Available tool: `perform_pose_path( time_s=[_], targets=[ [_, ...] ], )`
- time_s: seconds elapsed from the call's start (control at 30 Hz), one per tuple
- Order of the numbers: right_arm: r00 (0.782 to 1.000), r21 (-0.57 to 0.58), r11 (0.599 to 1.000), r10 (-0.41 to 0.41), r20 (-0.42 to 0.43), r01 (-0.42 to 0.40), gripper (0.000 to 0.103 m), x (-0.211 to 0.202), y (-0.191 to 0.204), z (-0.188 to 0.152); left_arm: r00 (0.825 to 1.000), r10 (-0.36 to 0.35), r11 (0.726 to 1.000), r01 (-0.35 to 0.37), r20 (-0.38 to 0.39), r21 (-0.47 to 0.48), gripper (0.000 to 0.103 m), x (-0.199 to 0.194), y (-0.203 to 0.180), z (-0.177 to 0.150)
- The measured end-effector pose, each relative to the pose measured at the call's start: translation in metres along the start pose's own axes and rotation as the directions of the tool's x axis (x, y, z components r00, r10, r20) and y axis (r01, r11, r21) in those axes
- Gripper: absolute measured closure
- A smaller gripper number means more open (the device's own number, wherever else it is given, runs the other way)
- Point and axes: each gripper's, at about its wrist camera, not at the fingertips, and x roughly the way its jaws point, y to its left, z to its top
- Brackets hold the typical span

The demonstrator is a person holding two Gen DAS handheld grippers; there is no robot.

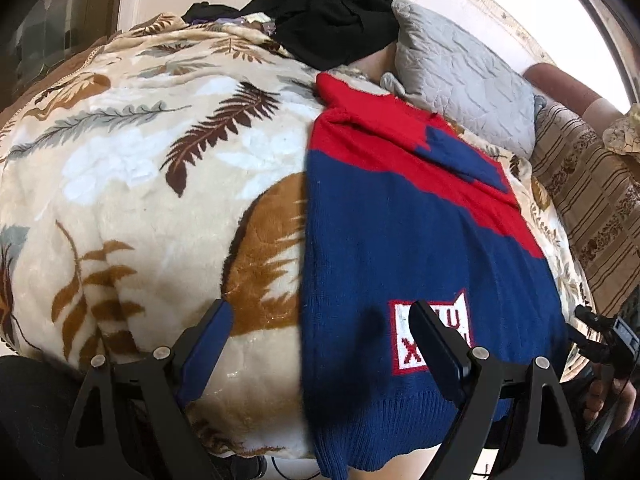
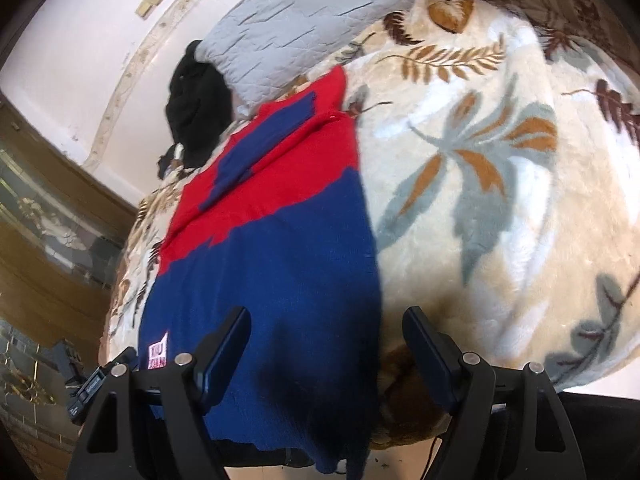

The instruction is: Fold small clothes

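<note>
1. Knitted navy-and-red sweater (image 1: pixel 400 220), white logo patch (image 1: pixel 430 336) near its hem: flat on leaf-print fleece blanket (image 1: pixel 160 200) covering the bed.
2. Left gripper (image 1: pixel 320 344): fingers spread, empty.
3. Right gripper (image 2: pixel 326 344): fingers spread, empty, above the hem.

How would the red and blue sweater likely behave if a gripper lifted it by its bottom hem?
The sweater is soft knit lying flat with its sleeves folded in, so it would probably droop and unfold. It looks thick, so fairly weighty. The fluffy blanket may cling to it slightly.
</note>
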Motion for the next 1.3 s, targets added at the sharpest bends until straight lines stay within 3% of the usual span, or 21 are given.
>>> perform_pose_path(
  time_s=[0.07, 0.13, 0.27, 0.3, 0.33, 0.37, 0.4, 0.47, 0.53, 0.57, 0.63, 0.67, 0.7, 0.73, 0.8, 0.87, 0.97, 1.03, 1.07, 1.17, 1.3],
  targets=[
    [1.000, 0.025, 1.000, -0.008, 0.015, 0.008, 0.022, -0.008, -0.005, -0.001, 1.000, -0.016, 1.000, 0.015, -0.025, -0.017, 0.013, -0.002, -0.001, -0.002],
    [0.999, 0.043, 0.999, 0.010, -0.033, -0.009, 0.022, -0.004, -0.009, -0.004, 0.997, -0.060, 0.998, 0.058, -0.050, -0.028, 0.013, -0.005, -0.004, -0.007],
    [0.991, -0.030, 0.999, 0.034, -0.126, -0.038, 0.028, 0.007, 0.007, -0.015, 0.995, -0.004, 0.999, 0.008, -0.101, 0.045, 0.014, 0.000, -0.017, -0.020],
    [0.988, -0.034, 0.998, 0.041, -0.147, -0.047, 0.037, 0.010, 0.009, -0.018, 0.994, 0.005, 0.999, 0.000, -0.107, 0.053, 0.022, 0.000, -0.019, -0.021],
    [0.985, -0.045, 0.998, 0.025, -0.169, -0.033, 0.040, 0.014, 0.011, -0.020, 0.993, 0.027, 0.998, -0.020, -0.119, 0.057, 0.029, 0.002, -0.021, -0.021],
    [0.985, -0.051, 0.998, 0.019, -0.174, -0.028, 0.042, 0.015, 0.012, -0.021, 0.990, 0.065, 0.997, -0.059, -0.123, 0.056, 0.045, 0.001, -0.021, -0.021],
    [0.984, -0.045, 0.999, 0.021, -0.176, -0.030, 0.042, 0.015, 0.012, -0.019, 0.988, 0.087, 0.995, -0.081, -0.125, 0.053, 0.054, 0.000, -0.021, -0.022],
    [0.983, -0.025, 0.999, 0.028, -0.182, -0.033, 0.041, 0.017, 0.009, -0.018, 0.986, 0.104, 0.994, -0.099, -0.128, 0.042, 0.061, -0.001, -0.019, -0.022],
    [0.982, -0.028, 0.999, 0.024, -0.187, -0.030, 0.040, 0.018, 0.010, -0.018, 0.988, 0.091, 0.996, -0.092, -0.128, -0.001, 0.060, -0.004, -0.017, -0.023],
    [0.982, -0.042, 0.999, 0.013, -0.188, -0.022, 0.040, 0.017, 0.013, -0.018, 0.989, 0.081, 0.996, -0.083, -0.126, -0.015, 0.051, -0.005, -0.017, -0.024],
    [0.980, -0.080, 0.996, -0.042, -0.193, 0.027, 0.051, 0.018, 0.015, -0.018, 0.988, 0.067, 0.998, -0.068, -0.142, -0.005, 0.045, -0.004, -0.021, -0.027],
    [0.978, -0.085, 0.995, -0.070, -0.199, 0.054, 0.070, 0.018, 0.014, -0.018, 0.986, 0.084, 0.996, -0.082, -0.142, 0.019, 0.047, -0.004, -0.024, -0.028],
    [0.976, -0.070, 0.996, -0.062, -0.211, 0.048, 0.080, 0.017, 0.011, -0.017, 0.984, 0.096, 0.995, -0.091, -0.148, 0.041, 0.063, -0.003, -0.028, -0.030],
    [0.974, -0.058, 0.998, -0.048, -0.221, 0.036, 0.084, 0.014, 0.010, -0.016, 0.981, 0.109, 0.994, -0.102, -0.159, 0.050, 0.069, -0.003, -0.030, -0.032],
    [0.977, -0.070, 0.997, -0.029, -0.213, 0.014, 0.082, 0.006, 0.014, -0.016, 0.985, 0.070, 0.997, -0.066, -0.160, 0.029, 0.072, -0.005, -0.028, -0.032],
    [0.970, -0.054, 0.998, -0.003, -0.244, -0.010, 0.078, 0.013, 0.010, -0.018, 0.985, 0.046, 0.999, -0.044, -0.165, 0.016, 0.060, 0.001, -0.026, -0.034],
    [0.968, -0.042, 0.999, -0.011, -0.251, 0.001, 0.077, 0.021, 0.006, -0.021, 0.983, 0.072, 0.996, -0.062, -0.168, 0.065, 0.060, 0.003, -0.035, -0.035],
    [0.963, -0.067, 0.998, -0.027, -0.267, 0.009, 0.088, 0.021, 0.010, -0.022, 0.982, 0.065, 0.995, -0.051, -0.176, 0.085, 0.092, 0.003, -0.037, -0.034],
    [0.958, -0.071, 0.998, -0.024, -0.284, 0.004, 0.094, 0.022, 0.011, -0.022, 0.983, 0.050, 0.996, -0.036, -0.179, 0.078, 0.094, 0.001, -0.036, -0.033],
    [0.958, -0.048, 0.998, 0.033, -0.285, -0.049, 0.094, 0.008, 0.019, -0.013, 0.993, -0.026, 1.000, 0.026, -0.118, 0.003, 0.095, -0.024, -0.032, -0.018],
    [0.971, -0.041, 0.990, 0.122, -0.206, -0.133, 0.095, -0.029, 0.034, 0.014, 0.996, -0.085, 0.995, 0.085, 0.013, 0.046, 0.095, -0.066, -0.043, -0.001]
  ],
)
